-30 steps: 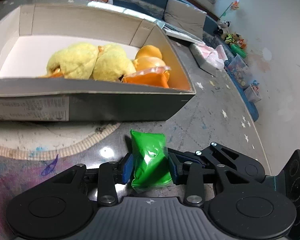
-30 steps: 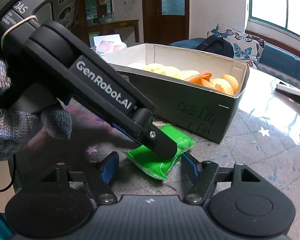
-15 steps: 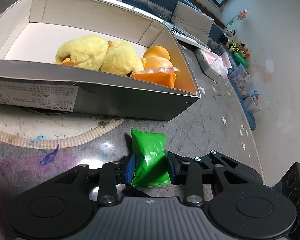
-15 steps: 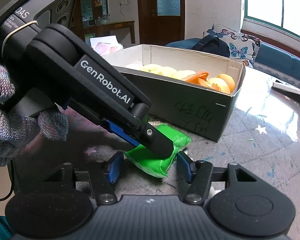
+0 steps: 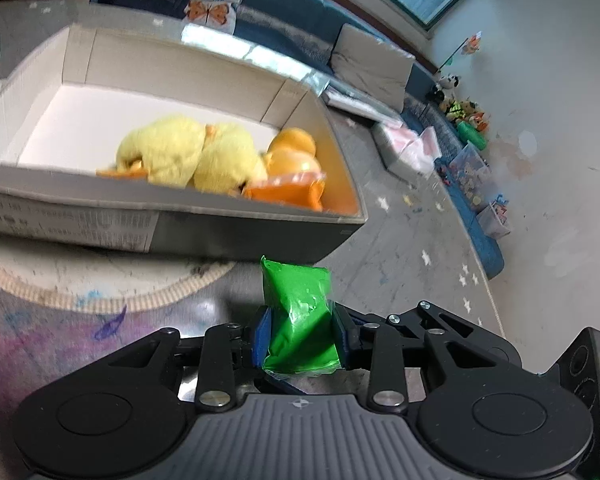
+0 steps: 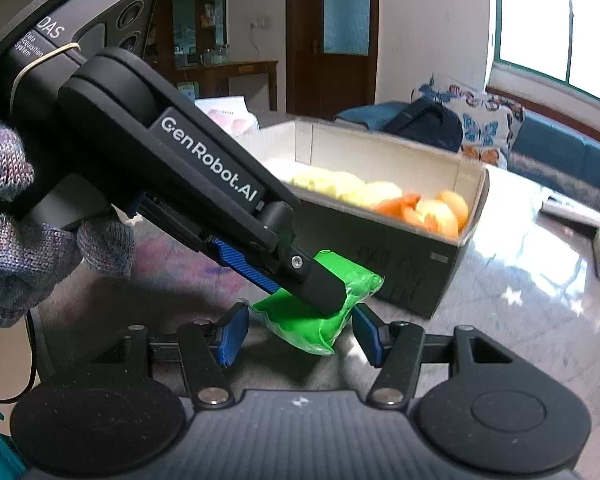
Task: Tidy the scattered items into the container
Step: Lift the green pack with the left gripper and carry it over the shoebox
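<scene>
Green packet (image 5: pixel 298 312) is clamped between blue pads of left gripper (image 5: pixel 299 334), just short of cardboard box (image 5: pixel 240 236). Right gripper (image 6: pixel 296 334) is held wide apart, empty, flanking the packet.

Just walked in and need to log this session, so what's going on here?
A person with a gripper in each hand is tidying items into a cardboard box. The left gripper is shut on a green packet just in front of the box. The right gripper is open, its fingers on either side of the same packet without touching it. Yellow plush toys and orange items lie in the box.
</scene>
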### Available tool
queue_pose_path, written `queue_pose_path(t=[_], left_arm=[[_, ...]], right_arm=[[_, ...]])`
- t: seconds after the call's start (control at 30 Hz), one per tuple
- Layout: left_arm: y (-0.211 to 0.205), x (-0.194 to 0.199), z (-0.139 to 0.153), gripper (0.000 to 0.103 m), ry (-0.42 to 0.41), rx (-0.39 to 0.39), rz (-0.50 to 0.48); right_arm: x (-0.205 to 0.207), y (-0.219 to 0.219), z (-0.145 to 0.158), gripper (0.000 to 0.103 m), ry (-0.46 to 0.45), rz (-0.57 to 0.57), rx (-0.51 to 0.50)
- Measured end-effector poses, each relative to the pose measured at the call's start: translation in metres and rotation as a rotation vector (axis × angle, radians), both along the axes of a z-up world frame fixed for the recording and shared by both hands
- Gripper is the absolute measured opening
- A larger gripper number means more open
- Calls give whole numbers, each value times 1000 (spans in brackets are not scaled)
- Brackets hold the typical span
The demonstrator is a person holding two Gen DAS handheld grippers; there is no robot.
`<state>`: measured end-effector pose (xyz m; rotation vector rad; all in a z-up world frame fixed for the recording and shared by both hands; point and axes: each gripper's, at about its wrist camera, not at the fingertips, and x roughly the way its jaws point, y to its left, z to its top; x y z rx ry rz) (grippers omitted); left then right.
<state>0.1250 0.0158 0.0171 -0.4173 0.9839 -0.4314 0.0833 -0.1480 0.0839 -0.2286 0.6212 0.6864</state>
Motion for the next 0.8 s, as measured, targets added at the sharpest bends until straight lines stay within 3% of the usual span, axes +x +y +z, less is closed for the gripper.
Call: queue_pose_path(t=[0.47, 0.8], left_arm=[[5, 34, 35, 35, -91, -25, 32], [6, 73, 33, 35, -85, -21, 56]], right_arm=[[33, 6, 32, 58, -118, -10, 5], [76, 16, 34, 58, -128, -38, 5]])
